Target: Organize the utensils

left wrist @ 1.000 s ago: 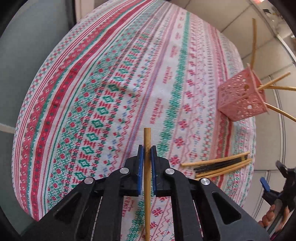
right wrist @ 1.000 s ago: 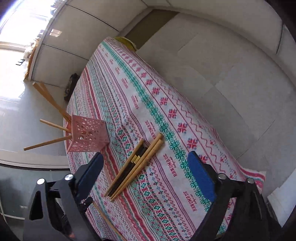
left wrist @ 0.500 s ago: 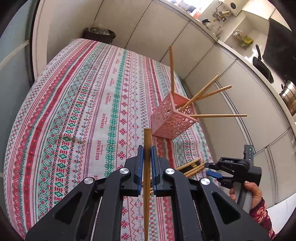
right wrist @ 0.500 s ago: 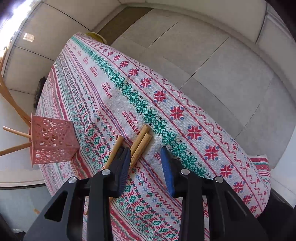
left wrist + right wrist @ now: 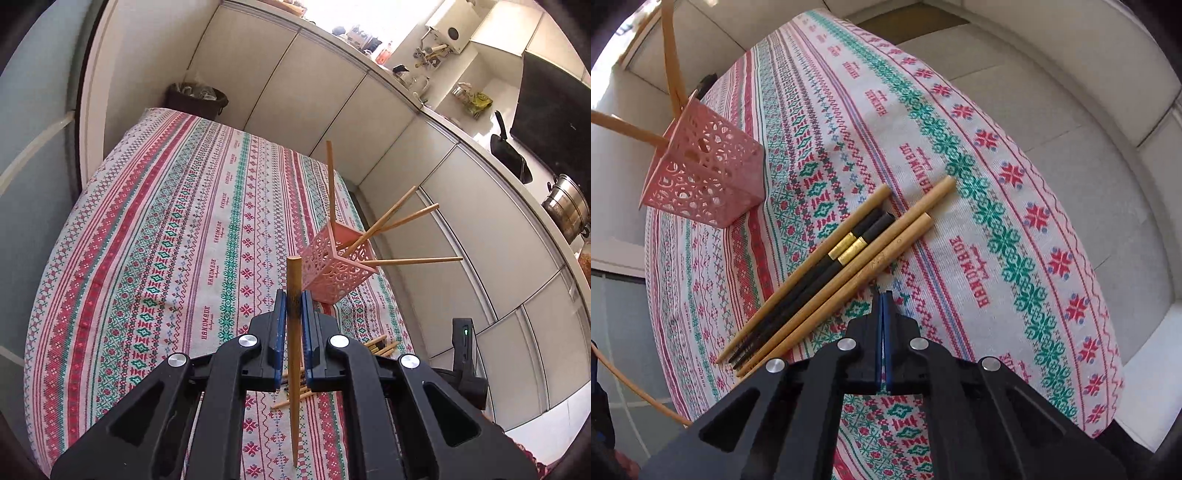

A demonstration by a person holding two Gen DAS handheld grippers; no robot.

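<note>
Left wrist view: left gripper (image 5: 292, 308) clamps one bamboo chopstick (image 5: 294, 332), pink holder (image 5: 338, 267) just beyond at centre right.
Right gripper (image 5: 882, 306) is closed on nothing, beside five loose chopsticks (image 5: 842, 266) at frame centre on the bench (image 5: 1015, 221).

The cloth (image 5: 960, 155) on the table is white with woven stripes — red stars, green diamonds, red lettering. The holder (image 5: 705, 173) is pink, pierced like lace. The loose chopsticks (image 5: 849, 258) are pale bamboo, two black with gold bands. The fingers (image 5: 281, 332) are black — blue pads.
</note>
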